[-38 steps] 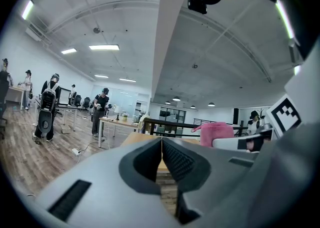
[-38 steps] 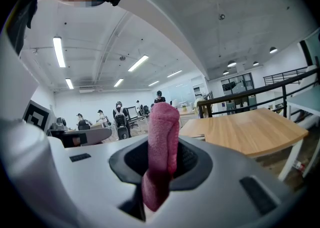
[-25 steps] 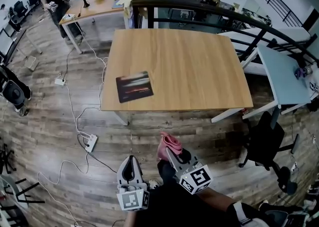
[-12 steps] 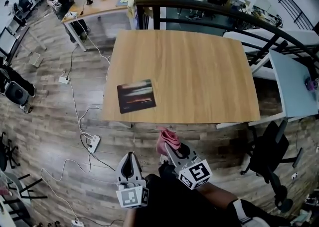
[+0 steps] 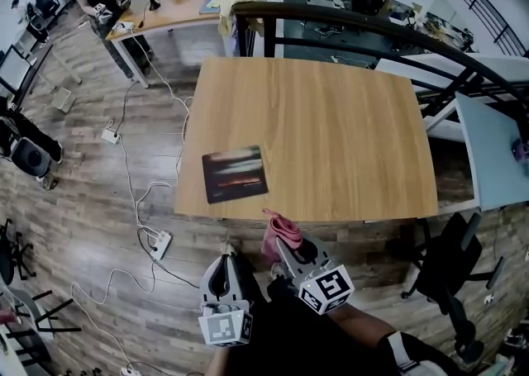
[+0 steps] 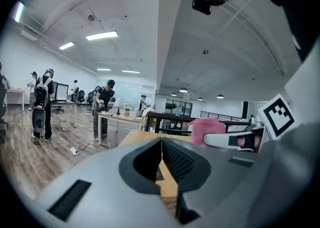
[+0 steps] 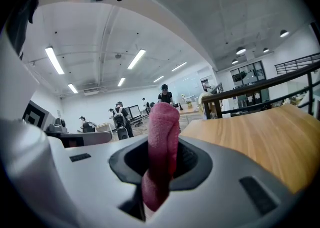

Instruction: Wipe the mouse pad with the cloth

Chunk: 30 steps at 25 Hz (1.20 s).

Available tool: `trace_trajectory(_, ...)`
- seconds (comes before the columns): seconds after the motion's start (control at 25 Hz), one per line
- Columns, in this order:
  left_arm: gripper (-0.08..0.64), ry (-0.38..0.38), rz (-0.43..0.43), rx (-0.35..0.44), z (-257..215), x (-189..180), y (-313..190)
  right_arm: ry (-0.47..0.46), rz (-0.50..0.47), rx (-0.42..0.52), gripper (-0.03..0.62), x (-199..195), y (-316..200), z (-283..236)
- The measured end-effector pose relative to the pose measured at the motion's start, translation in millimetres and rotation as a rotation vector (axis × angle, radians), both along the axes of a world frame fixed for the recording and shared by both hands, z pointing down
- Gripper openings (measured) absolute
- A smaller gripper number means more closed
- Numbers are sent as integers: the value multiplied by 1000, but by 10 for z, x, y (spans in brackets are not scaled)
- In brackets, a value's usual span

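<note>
Standing just short of the wooden table [image 5: 331, 118], the person holds both grippers low in front of the body, off the table's near edge. The right gripper [image 7: 161, 164] is clamped on a pink cloth [image 7: 162, 132], which is pinched into a folded bunch between the jaws and sticks up past their tips. The left gripper [image 6: 161, 159] sits just beside it, its jaws pressed together with nothing between them. The dark mouse pad [image 5: 235, 173] lies flat near the table's front left corner, slightly askew and well apart from both grippers. A white power strip [image 5: 159, 243] lies on the wood floor [image 5: 83, 226] off that corner.
</note>
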<state>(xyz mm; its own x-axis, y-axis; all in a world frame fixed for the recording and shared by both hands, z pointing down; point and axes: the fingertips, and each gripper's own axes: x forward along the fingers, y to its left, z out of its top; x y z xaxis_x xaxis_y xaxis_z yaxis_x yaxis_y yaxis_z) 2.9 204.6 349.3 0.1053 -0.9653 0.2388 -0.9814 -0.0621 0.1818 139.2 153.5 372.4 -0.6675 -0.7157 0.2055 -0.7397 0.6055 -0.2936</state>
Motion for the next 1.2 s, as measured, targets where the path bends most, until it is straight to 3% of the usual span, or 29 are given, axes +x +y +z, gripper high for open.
trace_trajectory(0.6,23,-28,156,-23,269,-962,-1036,46,95,-25,89,-928,-891,27)
trace_trajectory(0.92,23,-40,250,-114,647,-1402,-1408,63,153,-59,89,-1356,-1311,166)
trace_trajectory(1.2,23,-13,275,-209,1026,-1416,-1621,79,114,-108,89,-1548,-1624,354)
